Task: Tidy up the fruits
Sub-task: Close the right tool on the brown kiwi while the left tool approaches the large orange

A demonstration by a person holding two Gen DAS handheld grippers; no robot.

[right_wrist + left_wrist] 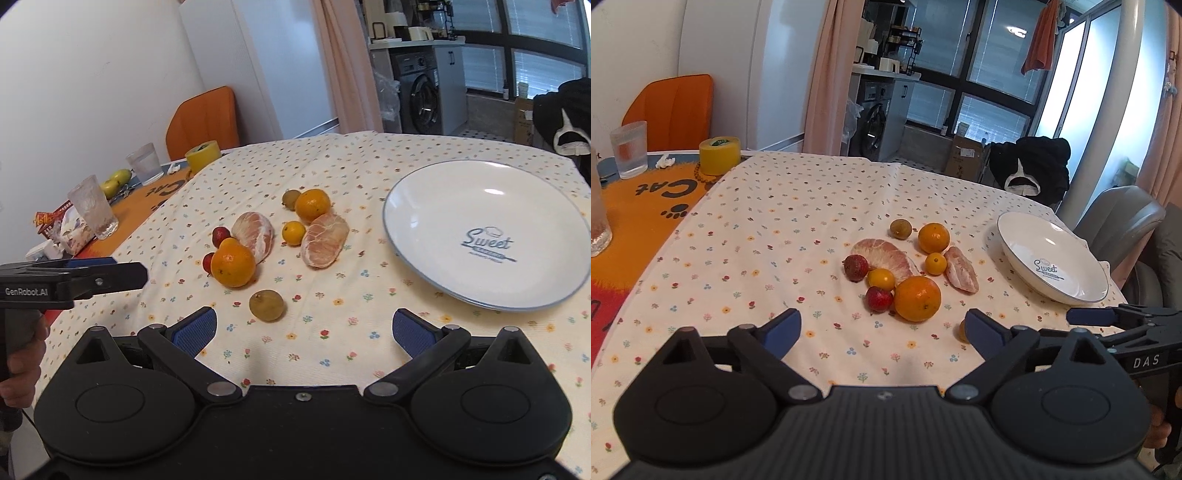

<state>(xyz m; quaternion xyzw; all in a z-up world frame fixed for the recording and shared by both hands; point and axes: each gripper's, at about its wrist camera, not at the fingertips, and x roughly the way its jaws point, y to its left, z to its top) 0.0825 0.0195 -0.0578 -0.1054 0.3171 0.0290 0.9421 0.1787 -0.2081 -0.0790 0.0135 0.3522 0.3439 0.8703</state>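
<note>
Both grippers hovered low over the floral tablecloth (332,155), empty, fingers spread wide apart. Left gripper (882,328) faced the fruit cluster head-on; right gripper (304,328) sat closer to the white plate (443,206), which was bare except for its printed "Sweet" logo. Judged: sorting not started, plate is the likely destination, and each tool was held open in readiness for a first pick.

Fruit lay loose on the cloth to the left of the plate, none on it:
- large orange (233,266), nearest the left gripper, touching a small red fruit (878,299)
- second orange (312,204) at the far side, a brownish-green round fruit (900,228) just beside it
- two peeled pomelo-like segments, one (255,230) behind the large orange, one (324,240) nearer the plate
- small kumquat-like fruit (293,232) between the segments
- another brownish-green fruit (266,305) apart from the rest, closest to the right gripper; judged the easiest first target.

Not resolved:
- In the left wrist view, that near fruit was mostly hidden behind the left gripper's right finger.
- A second red fruit (856,267) and second kumquat (881,278) were largely screened by the large orange in the right wrist view.
- Species of the red and brownish fruits uncertain.
- Plate's near rim cut off by the right gripper body in the left view.
</note>
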